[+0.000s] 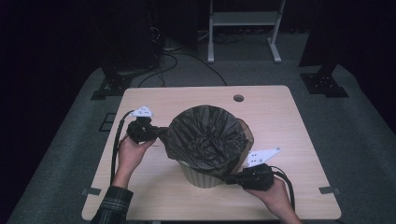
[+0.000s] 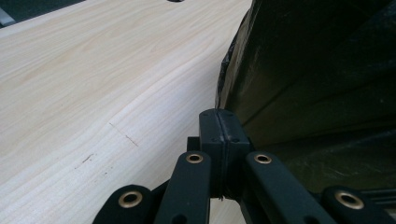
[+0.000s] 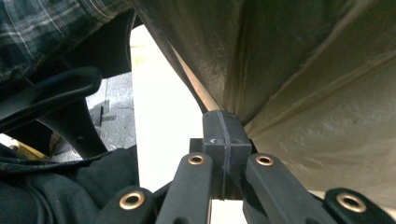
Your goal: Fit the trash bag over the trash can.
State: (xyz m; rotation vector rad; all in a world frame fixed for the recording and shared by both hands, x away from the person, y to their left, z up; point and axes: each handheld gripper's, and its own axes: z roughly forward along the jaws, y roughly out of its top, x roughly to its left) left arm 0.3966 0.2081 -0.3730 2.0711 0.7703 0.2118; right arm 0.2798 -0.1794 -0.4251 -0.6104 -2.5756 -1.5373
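We find the pale ribbed waste bin [image 1: 201,176] mid-table on the light wooden table [image 1: 280,112], with the dark plastic liner bag [image 1: 208,137] in it and folded over its rim. The left gripper [image 1: 161,133] sits at the bag's left edge, the right gripper [image 1: 232,179] at the bin's near right. Behind the table stands a white metal frame [image 1: 243,28].

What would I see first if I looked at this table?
A bin lined with a crinkly black bag stands mid-table. The left gripper meets the bag's left edge and the right gripper its near right side, both with jaws shut.
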